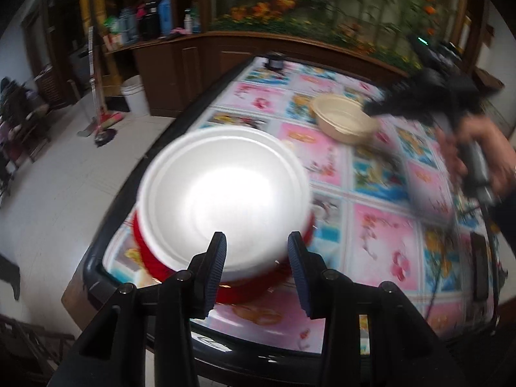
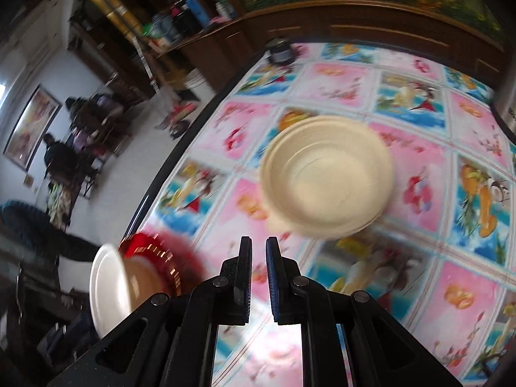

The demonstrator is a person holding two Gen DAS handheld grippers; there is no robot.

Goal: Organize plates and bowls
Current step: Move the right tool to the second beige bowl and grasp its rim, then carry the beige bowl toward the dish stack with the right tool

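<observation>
I see the white plate stacked on the red plate at the table's left edge, my left gripper parted just beside its near rim, gripping nothing. Toward the far middle sits the cream bowl; my right gripper is nearly closed, empty.

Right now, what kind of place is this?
Likely a home dining or living room: a table with a floral cover, a wooden sideboard crowded with bottles, and a mop on the tiled floor.
</observation>
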